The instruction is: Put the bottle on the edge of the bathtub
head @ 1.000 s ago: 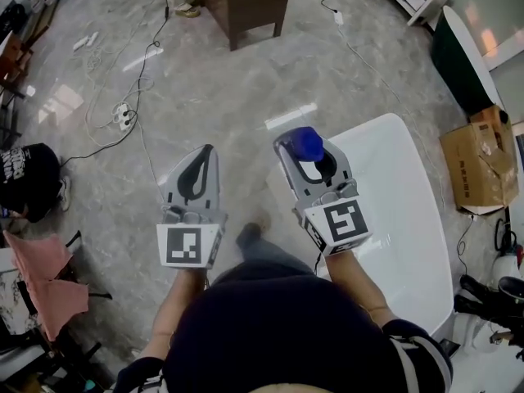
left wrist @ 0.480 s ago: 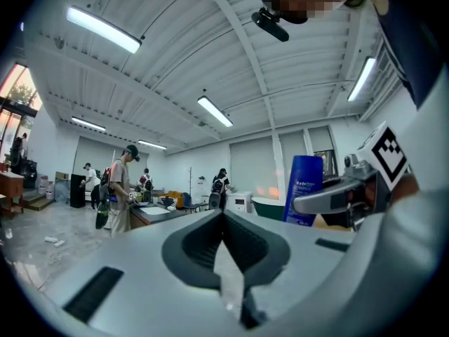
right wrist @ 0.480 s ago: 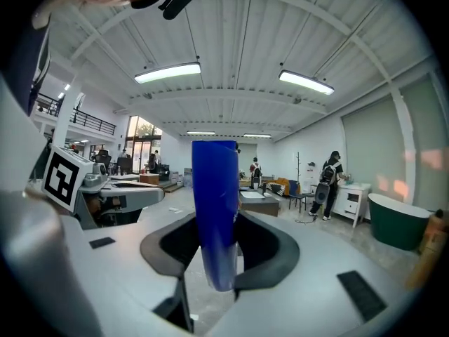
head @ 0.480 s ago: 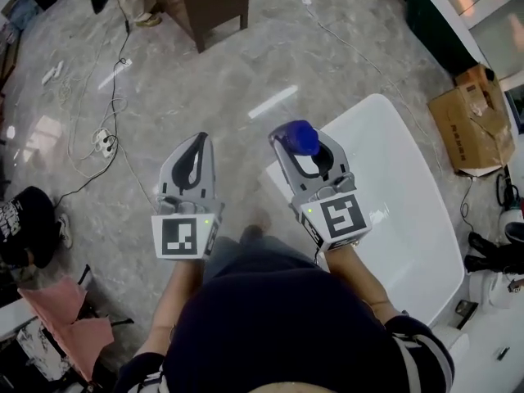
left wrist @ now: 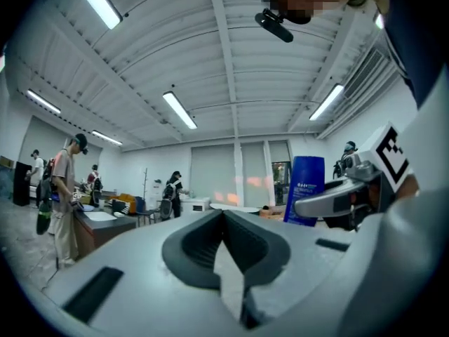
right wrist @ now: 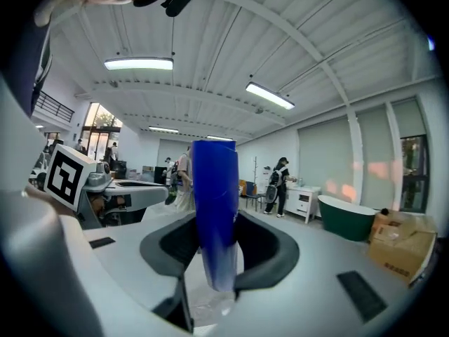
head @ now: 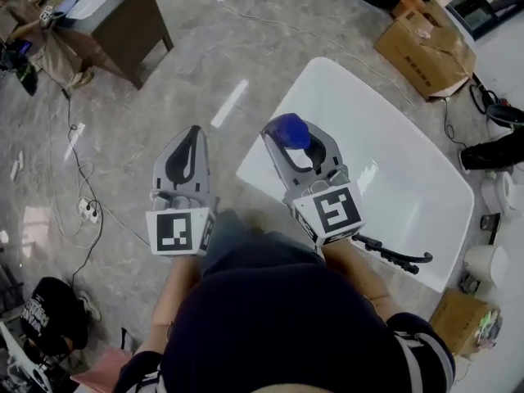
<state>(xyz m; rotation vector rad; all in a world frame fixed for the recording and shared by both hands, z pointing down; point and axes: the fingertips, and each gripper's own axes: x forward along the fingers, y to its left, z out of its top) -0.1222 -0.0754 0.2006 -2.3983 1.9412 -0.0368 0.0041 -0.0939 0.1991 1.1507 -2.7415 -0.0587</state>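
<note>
A blue bottle (head: 288,131) stands upright between the jaws of my right gripper (head: 296,143), which is shut on it. In the right gripper view the bottle (right wrist: 214,209) fills the middle, clamped low on its body by the gripper (right wrist: 217,248). It hangs over the near left edge of the white bathtub (head: 385,154). My left gripper (head: 187,147) is level beside it over the marble floor, jaws shut and empty. The left gripper view shows its closed jaws (left wrist: 224,220) and, at the right, the bottle (left wrist: 305,188).
Cardboard boxes (head: 426,43) lie beyond the tub, with another (head: 463,318) at its near right. A black tool (head: 393,252) lies by the tub's near edge. A brown desk (head: 110,23) and floor cables (head: 82,211) are at the left. People (left wrist: 66,188) stand in the background.
Both grippers have swung toward the white bathtub along with my view. The bottle, earlier over the floor beside the tub, is now above its near left edge. The grip is unchanged.
</note>
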